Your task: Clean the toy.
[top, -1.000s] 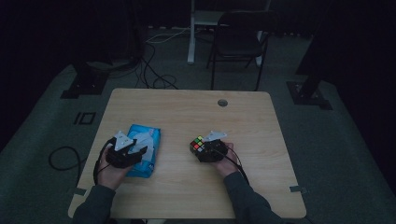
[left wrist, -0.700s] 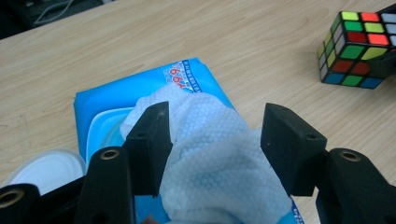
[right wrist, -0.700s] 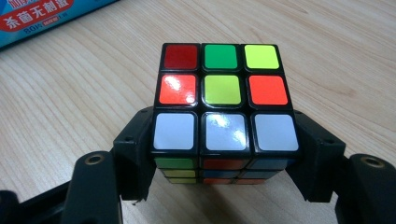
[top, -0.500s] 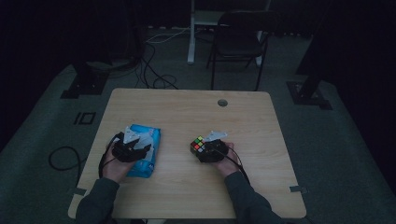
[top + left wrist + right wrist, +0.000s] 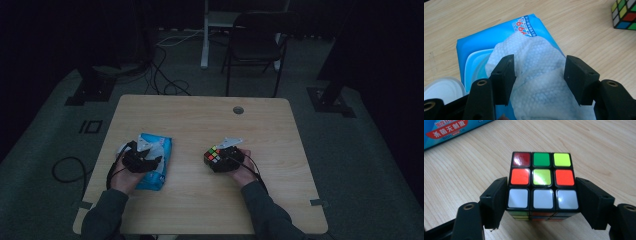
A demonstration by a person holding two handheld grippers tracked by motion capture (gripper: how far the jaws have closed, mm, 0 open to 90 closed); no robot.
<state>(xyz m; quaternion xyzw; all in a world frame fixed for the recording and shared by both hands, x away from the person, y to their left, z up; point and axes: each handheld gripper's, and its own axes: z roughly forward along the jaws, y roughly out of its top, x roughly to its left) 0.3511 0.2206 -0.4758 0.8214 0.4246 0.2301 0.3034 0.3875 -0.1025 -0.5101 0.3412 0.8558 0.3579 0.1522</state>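
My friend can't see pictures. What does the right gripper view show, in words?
A colourful puzzle cube sits on a wooden table between the two black jaws of the right gripper, which stand close beside its lower sides. Its top shows red, green, yellow, orange and white squares. A blue packet's corner peeks in at the upper left.

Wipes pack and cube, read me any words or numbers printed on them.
"杀菌无刺激": white characters on the red label of the wipes pack.
Red digits and small print at the pack's far end, seen from the left gripper: too blurred to read.
Puzzle cube: no text.
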